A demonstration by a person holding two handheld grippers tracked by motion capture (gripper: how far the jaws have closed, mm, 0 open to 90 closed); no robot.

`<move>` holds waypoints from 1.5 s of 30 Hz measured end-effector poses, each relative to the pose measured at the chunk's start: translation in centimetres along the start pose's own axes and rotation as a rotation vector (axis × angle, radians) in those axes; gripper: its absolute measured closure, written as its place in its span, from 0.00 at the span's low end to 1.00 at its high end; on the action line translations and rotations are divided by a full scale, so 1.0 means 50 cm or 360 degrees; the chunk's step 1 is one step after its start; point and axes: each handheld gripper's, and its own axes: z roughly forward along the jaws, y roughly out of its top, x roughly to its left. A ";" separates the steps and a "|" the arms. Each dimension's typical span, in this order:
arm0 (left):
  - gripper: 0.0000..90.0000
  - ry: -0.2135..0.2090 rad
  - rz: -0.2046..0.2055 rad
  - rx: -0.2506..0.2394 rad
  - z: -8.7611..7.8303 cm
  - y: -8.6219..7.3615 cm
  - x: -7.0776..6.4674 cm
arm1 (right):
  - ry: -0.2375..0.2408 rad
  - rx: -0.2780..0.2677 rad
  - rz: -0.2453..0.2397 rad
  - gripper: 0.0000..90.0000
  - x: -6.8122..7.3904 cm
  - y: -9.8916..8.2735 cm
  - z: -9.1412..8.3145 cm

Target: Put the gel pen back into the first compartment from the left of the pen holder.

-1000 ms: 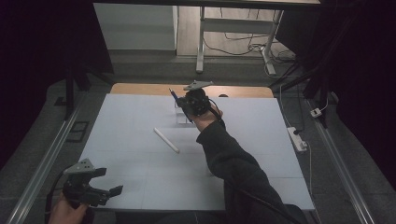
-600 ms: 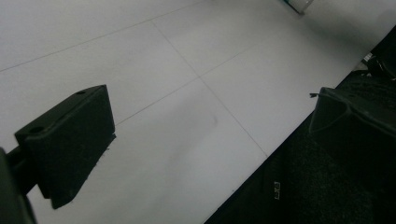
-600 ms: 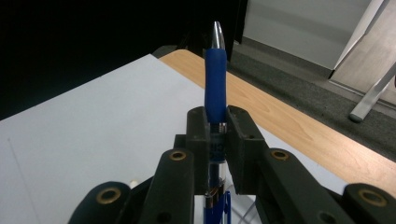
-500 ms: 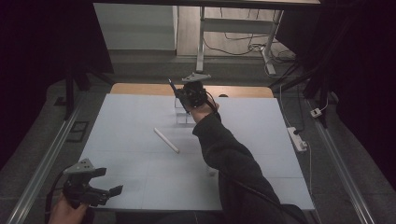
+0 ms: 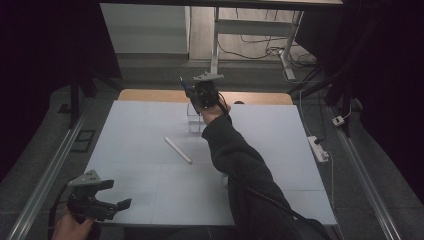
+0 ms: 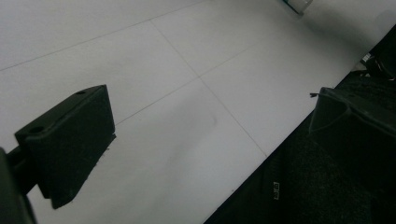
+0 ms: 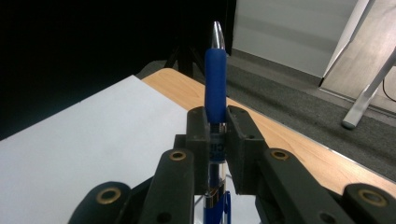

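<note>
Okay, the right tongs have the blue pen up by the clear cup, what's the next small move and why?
Probably lower the blue pen toward the clear cup. The right tongs are shut on the pen and sit at the table's far side right above the cup, so a short move down should start it into the opening.

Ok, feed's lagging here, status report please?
Right claw shut on blue pen, above clear holder. Left claw open, idle. White stick lies apart, nothing blocking.

Only partial letters, unreadable, show on the blue pen point(image 7: 215, 70)
</note>
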 end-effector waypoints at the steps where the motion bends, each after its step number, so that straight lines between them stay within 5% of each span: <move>1: 0.00 0.0000 0.0000 0.0000 0.000 0.000 0.000 | -0.0002 -0.0004 -0.0001 0.88 0.000 0.001 0.003; 22: 0.01 -0.0003 0.0006 0.0001 0.000 0.000 0.000 | -0.0059 0.0011 -0.0002 0.88 -0.007 -0.013 0.054; 45: 0.01 -0.0003 0.0007 0.0004 0.001 0.000 0.000 | -0.0058 0.0111 0.0055 0.88 -0.012 -0.075 0.060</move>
